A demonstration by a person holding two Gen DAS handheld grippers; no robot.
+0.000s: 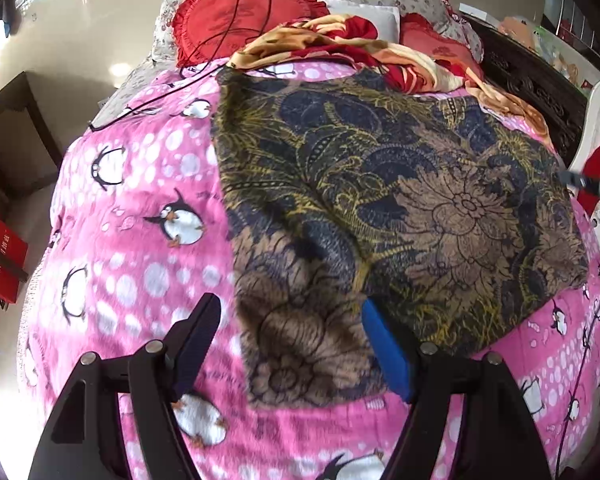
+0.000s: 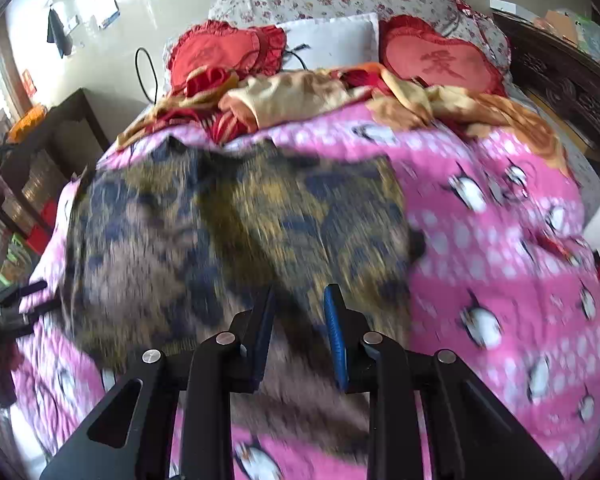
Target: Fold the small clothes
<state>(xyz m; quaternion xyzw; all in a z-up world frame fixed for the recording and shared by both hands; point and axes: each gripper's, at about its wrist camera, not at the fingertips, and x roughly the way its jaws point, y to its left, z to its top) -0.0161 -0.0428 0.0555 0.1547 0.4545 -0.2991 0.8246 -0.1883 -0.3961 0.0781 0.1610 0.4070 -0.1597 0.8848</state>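
**A:** Left wrist view gives the clearest look at the patterned garment (image 1: 380, 200): dark blue, gold and brown florals, lying fairly flat on the pink penguin blanket (image 1: 132, 240). Where would you put the task?

**B:** Partway, I'd judge. The cloth forms a broad, roughly four-sided shape with one panel reaching down toward the camera, so it looks spread out or perhaps folded once. It is not yet a compact bundle. More folds seem to remain, though I cannot tell how many layers already lie there.

**A:** And the grippers?

**B:** The left gripper (image 1: 290, 344) has its jaws spread wide, with nothing pinched. Its blue pad sits over the near panel's edge and the dark pad is over the blanket. Whether either touches the cloth, I can't say.

**A:** The right one?

**B:** The right gripper (image 2: 298, 332) shows a narrow gap between its pads. That view is blurred, but I see no fabric caught between them, only the garment (image 2: 236, 232) lying underneath. So it is slightly parted and empty.

**A:** Anything around it that matters?

**B:** Beyond the garment a crumpled red-and-orange blanket (image 1: 360, 48) is heaped, just touching its far edge. Behind that sit red heart-shaped pillows (image 2: 440, 64) and a white pillow (image 2: 332, 40). A black cable (image 1: 236, 20) trails across the bed's far left side, apart from the garment.
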